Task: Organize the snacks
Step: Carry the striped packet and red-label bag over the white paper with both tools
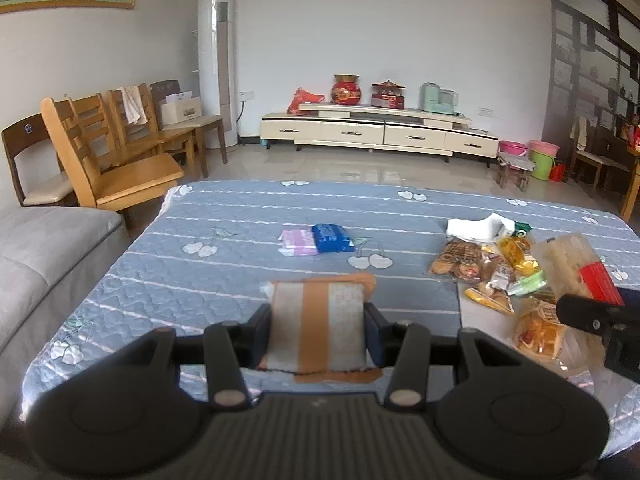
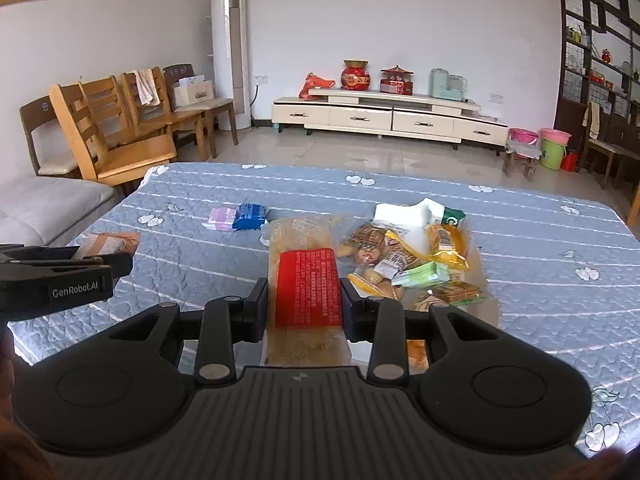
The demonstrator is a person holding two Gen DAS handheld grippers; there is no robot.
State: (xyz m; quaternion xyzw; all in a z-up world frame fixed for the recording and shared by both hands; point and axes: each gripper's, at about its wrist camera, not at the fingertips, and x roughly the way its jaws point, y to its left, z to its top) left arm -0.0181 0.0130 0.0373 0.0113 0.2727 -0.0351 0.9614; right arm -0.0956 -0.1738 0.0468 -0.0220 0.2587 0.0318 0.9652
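My left gripper (image 1: 318, 326) is shut on a flat orange-and-grey striped snack packet (image 1: 318, 320), held above the blue quilted table (image 1: 208, 280). My right gripper (image 2: 304, 306) is shut on a long clear bread packet with a red label (image 2: 306, 292), lifted over the near side of the snack pile (image 2: 416, 256). That pile of mixed wrappers lies on a clear plastic sheet at the table's right (image 1: 492, 268). A pink packet (image 1: 297, 242) and a blue packet (image 1: 332, 238) lie side by side near the table's middle. The right gripper and its bread packet (image 1: 576, 268) show at the left wrist view's right edge.
A grey sofa (image 1: 44, 256) borders the table's left side. Wooden chairs (image 1: 116, 152) stand beyond the far left corner. A cream TV cabinet (image 1: 380, 130) lines the back wall, with pink and green buckets (image 1: 540, 158) to its right.
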